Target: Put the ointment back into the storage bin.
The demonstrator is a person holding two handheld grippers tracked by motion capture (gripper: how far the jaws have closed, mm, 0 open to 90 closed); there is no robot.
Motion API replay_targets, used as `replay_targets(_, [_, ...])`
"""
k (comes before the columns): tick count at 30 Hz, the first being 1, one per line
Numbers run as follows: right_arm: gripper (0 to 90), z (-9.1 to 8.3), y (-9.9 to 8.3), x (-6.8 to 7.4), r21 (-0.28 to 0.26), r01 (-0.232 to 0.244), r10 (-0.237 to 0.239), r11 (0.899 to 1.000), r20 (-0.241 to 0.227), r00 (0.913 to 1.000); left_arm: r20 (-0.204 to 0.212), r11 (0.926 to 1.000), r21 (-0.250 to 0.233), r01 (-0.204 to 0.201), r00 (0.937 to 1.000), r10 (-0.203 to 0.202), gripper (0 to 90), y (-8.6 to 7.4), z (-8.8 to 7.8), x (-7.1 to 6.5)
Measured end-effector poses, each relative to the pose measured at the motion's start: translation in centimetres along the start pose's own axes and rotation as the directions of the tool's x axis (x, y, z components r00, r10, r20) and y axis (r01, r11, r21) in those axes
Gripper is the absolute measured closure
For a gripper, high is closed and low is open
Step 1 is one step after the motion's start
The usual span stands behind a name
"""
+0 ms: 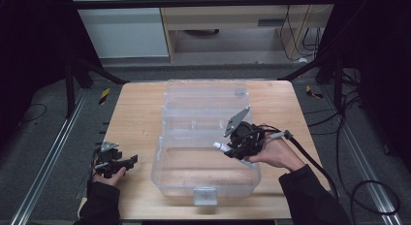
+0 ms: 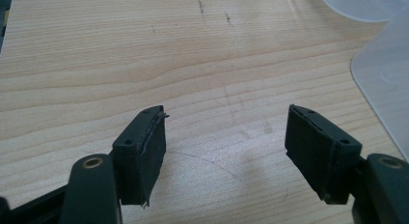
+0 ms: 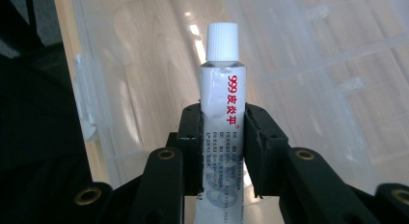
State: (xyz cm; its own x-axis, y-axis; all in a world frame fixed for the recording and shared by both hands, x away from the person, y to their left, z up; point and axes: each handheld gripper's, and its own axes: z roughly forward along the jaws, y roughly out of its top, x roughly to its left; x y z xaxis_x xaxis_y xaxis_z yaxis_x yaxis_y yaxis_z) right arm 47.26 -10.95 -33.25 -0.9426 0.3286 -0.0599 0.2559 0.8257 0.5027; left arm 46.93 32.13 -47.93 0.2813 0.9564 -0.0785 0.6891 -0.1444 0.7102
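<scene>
A clear plastic storage box point(image 1: 206, 186) lies open on the wooden table, its lid point(image 1: 206, 96) folded back at the far side. My right gripper point(image 1: 228, 150) hovers over the box's right part, shut on a white ointment tube point(image 1: 220, 146) with a white ribbed cap. In the right gripper view the tube point(image 3: 223, 103) stands between the two jaws, red print on its side, cap pointing into the box point(image 3: 337, 64). My left gripper point(image 1: 132, 160) rests at the table's front left, open, with bare wood between its pads point(image 2: 144, 151).
The table's front edge point(image 1: 145, 216) runs just below the box latch point(image 1: 205, 196). Dark frame posts and floor rails flank the table. A rounded corner of the box point(image 2: 381, 74) reaches into the left gripper view at right.
</scene>
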Motion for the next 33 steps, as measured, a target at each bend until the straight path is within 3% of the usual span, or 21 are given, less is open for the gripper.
replay_targets(16, [70.1, 3.7, -0.8, 0.6, 0.104, 0.071, -0.064, 0.992, -0.070, 0.9955, 0.000, 1.0000, 0.000, 0.002, 1.0000, -0.002, 30.7, 0.0, 0.0, 0.0])
replay_targets(24, [70.1, 5.3, -1.6, 0.8, 0.150, 0.117, -0.102, 0.982, -0.101, 0.9896, -0.001, 1.0000, 0.001, 0.000, 1.0000, 0.000, 30.7, 0.0, 0.0, 0.0])
replay_targets(33, [70.0, 7.0, -1.9, 1.3, 0.199, 0.182, -0.155, 0.963, -0.147, 0.9770, 0.000, 1.0000, 0.000, 0.002, 1.0000, -0.002, 30.7, 0.0, 0.0, 0.1])
